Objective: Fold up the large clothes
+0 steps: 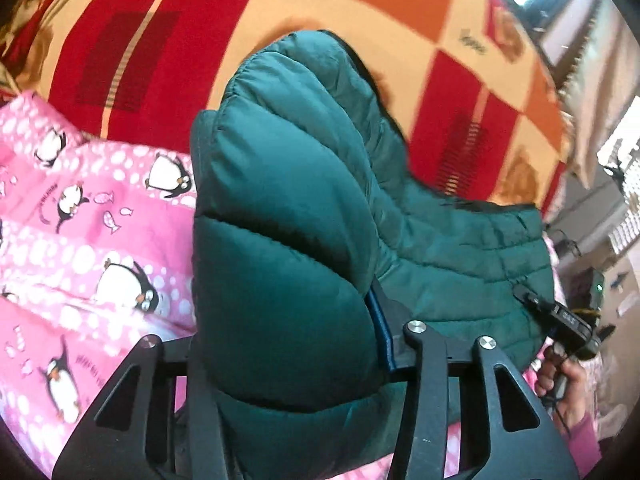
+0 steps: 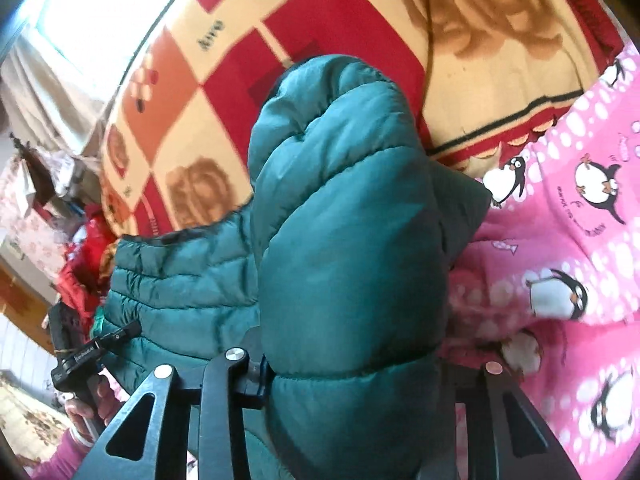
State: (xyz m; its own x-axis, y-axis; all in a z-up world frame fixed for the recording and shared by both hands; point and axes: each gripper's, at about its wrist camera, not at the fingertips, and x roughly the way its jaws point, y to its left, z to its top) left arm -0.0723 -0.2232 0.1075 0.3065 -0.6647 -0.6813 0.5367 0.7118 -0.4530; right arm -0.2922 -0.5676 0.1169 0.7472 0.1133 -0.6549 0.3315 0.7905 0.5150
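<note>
Left wrist view: pink fleece blanket (image 1: 80,216) at left, soft nap, printed with penguins, small fish and white dots. Centre: teal quilted puffer jacket (image 1: 288,216), smooth slightly glossy shell, horizontal stitched channels forming rounded padded tubes. A thick bunched fold of it fills the left claw (image 1: 288,312); the black fingers are spread wide by the bulk and pressed against the fabric on both sides, so the claw has hold of the jacket. The rest of the jacket sags rightward toward the right claw (image 1: 560,316), seen small at the far edge with a hand under it; its grip cannot be judged from this view. Behind: bed cover (image 1: 280,12), plush, checked red, orange and cream. Right wrist view: left claw (image 2: 100,344) small at left edge against the jacket hem. Centre: another puffy fold of the jacket (image 2: 352,240) wedged in the right claw (image 2: 352,364), fingers clamped around it. Jacket is lifted above the bed, spanning both claws. Pink blanket (image 2: 560,240) at right.
</note>
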